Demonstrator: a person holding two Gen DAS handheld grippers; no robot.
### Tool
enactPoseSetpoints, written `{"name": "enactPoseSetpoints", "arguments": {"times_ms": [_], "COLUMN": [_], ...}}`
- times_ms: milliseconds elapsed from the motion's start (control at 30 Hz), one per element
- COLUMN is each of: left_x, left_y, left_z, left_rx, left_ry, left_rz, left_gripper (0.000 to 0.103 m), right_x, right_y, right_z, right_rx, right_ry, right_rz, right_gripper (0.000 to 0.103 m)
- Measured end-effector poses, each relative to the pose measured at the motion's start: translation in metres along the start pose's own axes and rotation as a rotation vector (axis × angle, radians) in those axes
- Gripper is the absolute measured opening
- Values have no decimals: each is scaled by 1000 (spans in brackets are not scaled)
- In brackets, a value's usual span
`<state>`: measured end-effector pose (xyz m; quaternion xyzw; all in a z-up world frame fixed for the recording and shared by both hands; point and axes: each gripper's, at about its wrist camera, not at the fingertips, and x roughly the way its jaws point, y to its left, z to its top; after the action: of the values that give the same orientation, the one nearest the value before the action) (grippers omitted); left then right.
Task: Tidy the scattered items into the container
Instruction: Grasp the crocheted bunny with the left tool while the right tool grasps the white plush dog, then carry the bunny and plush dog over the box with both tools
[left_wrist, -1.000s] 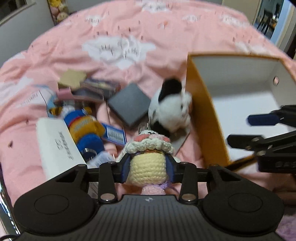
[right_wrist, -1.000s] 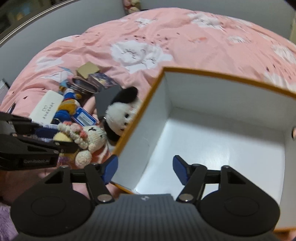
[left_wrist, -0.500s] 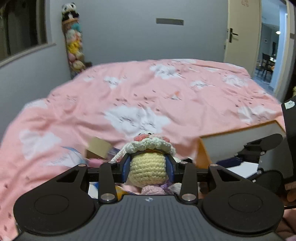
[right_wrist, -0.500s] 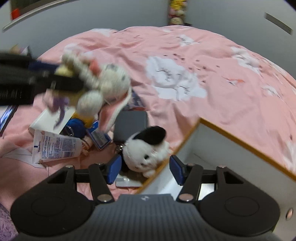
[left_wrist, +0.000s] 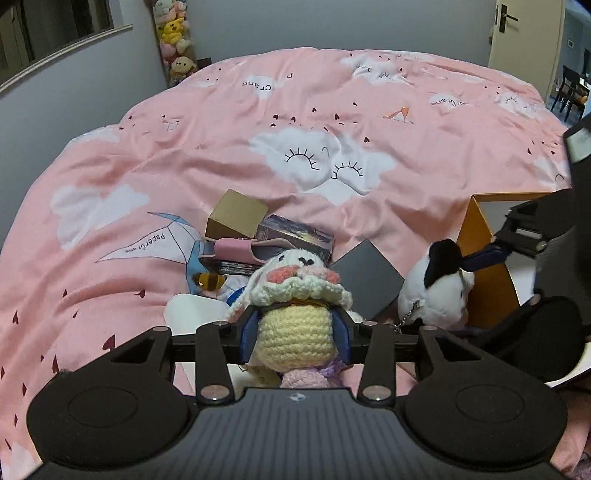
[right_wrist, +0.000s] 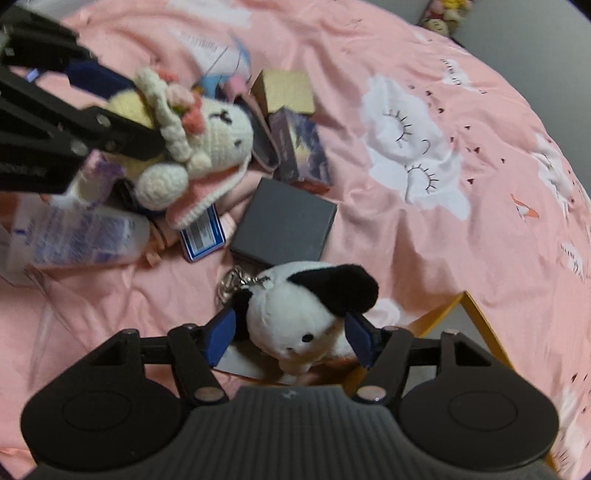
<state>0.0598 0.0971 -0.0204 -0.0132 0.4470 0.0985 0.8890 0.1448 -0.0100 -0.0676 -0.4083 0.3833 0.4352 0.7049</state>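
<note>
My left gripper (left_wrist: 295, 325) is shut on a crocheted bunny doll (left_wrist: 293, 295) and holds it above the pile; it also shows in the right wrist view (right_wrist: 192, 136). My right gripper (right_wrist: 290, 334) is open, its blue pads on either side of a black-and-white plush dog (right_wrist: 306, 306) that lies on the pink bedspread against the orange-walled box (right_wrist: 458, 306). In the left wrist view the dog (left_wrist: 437, 291) sits beside the box (left_wrist: 484, 266), with the right gripper's fingertips (left_wrist: 487, 254) over it.
Scattered on the bed: a dark grey box (right_wrist: 284, 225), a tan cardboard box (right_wrist: 286, 90), a purple box (right_wrist: 303, 147), a pink case (left_wrist: 236, 247), a white lotion tube (right_wrist: 85, 236), a blue card (right_wrist: 203, 236). Plush toys (left_wrist: 173, 37) hang on the far wall.
My right gripper has moved from over the box down to straddle the plush dog. My left gripper keeps hold of the bunny and has tilted back down toward the pile.
</note>
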Motion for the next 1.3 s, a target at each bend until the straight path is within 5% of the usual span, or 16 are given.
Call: {"name": "enactPoseSetpoints", "arguments": {"times_ms": [167, 400, 567, 833, 1133, 1300], "left_x": [13, 21, 16, -7, -50, -66], "left_y": [3, -2, 1, -6, -34, -64], "left_z": [-1, -2, -4, -8, 2, 10], "left_rx": [-12, 10, -20, 2, 45, 99], "left_ry": [86, 106, 74, -51, -288, -393], "left_rz": [-10, 1, -18, -26, -79, -125], "left_gripper": [58, 61, 53, 50, 50, 50], "right_x": [20, 40, 37, -8, -90, -138], "right_y": [7, 7, -1, -22, -55, -66], "right_z": [5, 11, 11, -7, -33, -58], "right_rx": [-75, -104, -39, 180, 505, 629], "right_ry": [28, 4, -49, -204, -408, -505], "right_rz": [-35, -100, -102, -45, 32, -38], "right_gripper": [82, 85, 73, 70, 70, 70]}}
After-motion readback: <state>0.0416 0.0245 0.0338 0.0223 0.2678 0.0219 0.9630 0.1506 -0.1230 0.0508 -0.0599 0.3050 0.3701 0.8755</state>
